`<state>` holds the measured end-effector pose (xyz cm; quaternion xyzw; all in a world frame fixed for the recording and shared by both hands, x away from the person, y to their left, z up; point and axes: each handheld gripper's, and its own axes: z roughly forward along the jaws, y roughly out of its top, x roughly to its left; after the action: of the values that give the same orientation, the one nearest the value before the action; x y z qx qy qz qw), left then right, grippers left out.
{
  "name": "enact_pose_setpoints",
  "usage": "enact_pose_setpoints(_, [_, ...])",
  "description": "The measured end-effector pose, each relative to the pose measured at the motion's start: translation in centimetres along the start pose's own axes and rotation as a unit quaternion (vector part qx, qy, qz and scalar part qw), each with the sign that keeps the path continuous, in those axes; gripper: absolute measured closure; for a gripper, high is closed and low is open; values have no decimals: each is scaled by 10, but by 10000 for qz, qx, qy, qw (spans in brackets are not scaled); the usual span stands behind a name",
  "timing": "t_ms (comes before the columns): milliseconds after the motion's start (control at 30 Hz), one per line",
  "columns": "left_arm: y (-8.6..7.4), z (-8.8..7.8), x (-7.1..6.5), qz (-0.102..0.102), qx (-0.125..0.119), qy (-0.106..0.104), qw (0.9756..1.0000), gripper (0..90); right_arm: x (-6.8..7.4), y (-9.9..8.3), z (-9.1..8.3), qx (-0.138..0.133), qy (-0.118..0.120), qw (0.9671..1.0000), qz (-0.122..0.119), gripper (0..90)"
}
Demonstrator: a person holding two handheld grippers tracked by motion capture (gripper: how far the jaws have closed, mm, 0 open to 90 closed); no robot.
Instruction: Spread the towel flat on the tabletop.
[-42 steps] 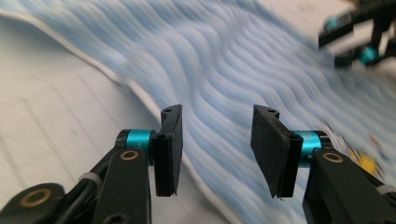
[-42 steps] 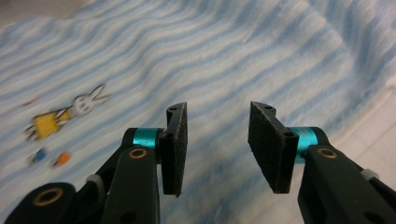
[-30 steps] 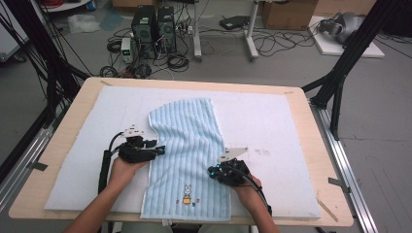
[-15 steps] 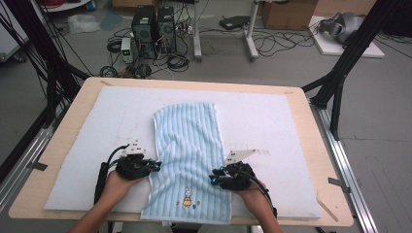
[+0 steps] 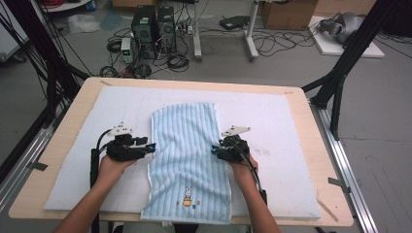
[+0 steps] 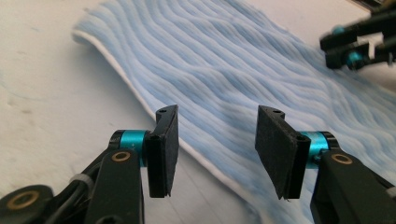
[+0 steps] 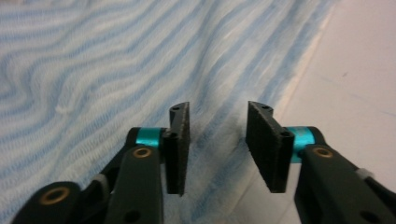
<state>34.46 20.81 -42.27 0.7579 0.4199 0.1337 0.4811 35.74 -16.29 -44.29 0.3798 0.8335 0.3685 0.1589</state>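
Blue striped towel (image 5: 187, 145), edges free, grippers apart

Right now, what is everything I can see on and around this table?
towel: one, light blue with white stripes and a small rabbit picture near the person's end, flat along the middle of the table
white mat: one, covers most of the tabletop, under the towel
table: one, pale wood
computer towers: two, black, on the floor beyond the table
cables: many, black, on the floor
left hand-held gripper: one, black, open at the towel's left edge
right hand-held gripper: one, black, open at its right edge
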Motion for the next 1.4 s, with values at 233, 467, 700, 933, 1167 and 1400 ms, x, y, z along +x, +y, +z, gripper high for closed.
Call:
enact_pose_setpoints(233, [14,12,21,-176,-438,253,9986,496,1,-3,-6,199,310,9989,-284,872])
enact_pose_setpoints(467, [18,28,39,-680,-509,294,9959,499,-5,-16,-29,474,437,9967,-493,871])
enact_pose_setpoints(700, [40,53,41,-719,-358,294,9963,494,-5,-24,-43,451,575,9963,-456,834])
enact_pose_setpoints(933, [60,86,52,-853,-279,520,9946,498,-7,-22,-48,41,536,9979,-350,729])
enact_pose_setpoints(1167, [66,116,67,-905,76,923,9916,549,-7,-20,-51,-209,477,9979,-381,676])
enact_pose_setpoints(1400, [60,131,51,-131,532,1069,9928,520,-12,-22,-54,-318,488,9979,-279,646])
